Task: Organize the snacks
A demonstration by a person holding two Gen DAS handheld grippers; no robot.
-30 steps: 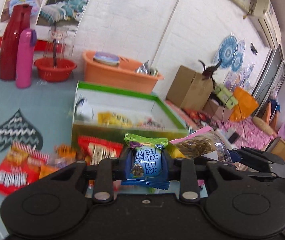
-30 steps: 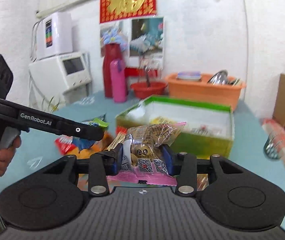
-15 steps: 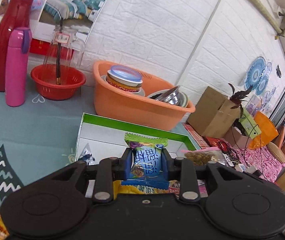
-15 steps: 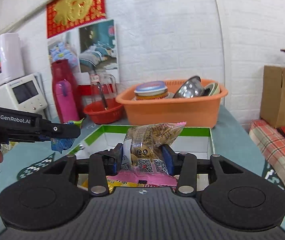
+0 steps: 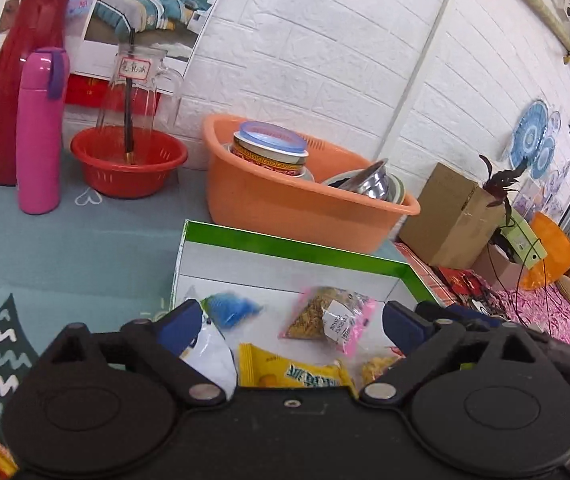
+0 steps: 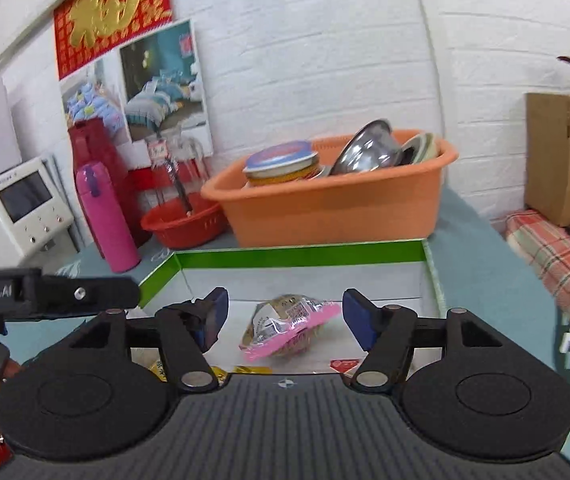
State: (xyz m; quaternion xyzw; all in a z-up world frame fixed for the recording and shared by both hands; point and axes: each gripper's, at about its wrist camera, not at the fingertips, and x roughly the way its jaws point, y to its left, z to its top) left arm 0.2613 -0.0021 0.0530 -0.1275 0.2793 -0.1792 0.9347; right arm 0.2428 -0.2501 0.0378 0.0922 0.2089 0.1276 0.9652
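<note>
1. Our left tool (image 5: 285,326) and right tool (image 6: 285,318) both hang over the green box (image 6: 301,254), and their jaws are opening wide. Nothing is pressed between the blue pads (image 6: 359,320) of either one.

2. The pink packet (image 6: 285,330) lies free between the right jaws, tilted on the white floor of the box. In the left view it (image 5: 329,316) rests near the far wall.

3. The blue packet (image 5: 231,310) looks blurred just beyond the left pad; we judge it is falling or has just landed in the box. A white packet (image 5: 213,350) and a yellow packet (image 5: 293,372) lie closer to us.

4. Risks, as we judge them:
   - The two tools are near each other above one box. The left tool (image 6: 85,292) shows at the edge of the right view. They could knock together when we pull back.
   - If we lower a tool, an open jaw could catch the thin cardboard wall and push the box along the counter (image 5: 65,248).
   - The packets are slippery film and puffed with air, so they may slide or pile up unevenly.

5. Materials: the packets are crinkled glossy plastic with sealed flat edges. The box is light card, green on the rim and white inside. Behind it stands a smooth orange basin (image 5: 305,208) with metal bowls (image 5: 373,182).
</note>
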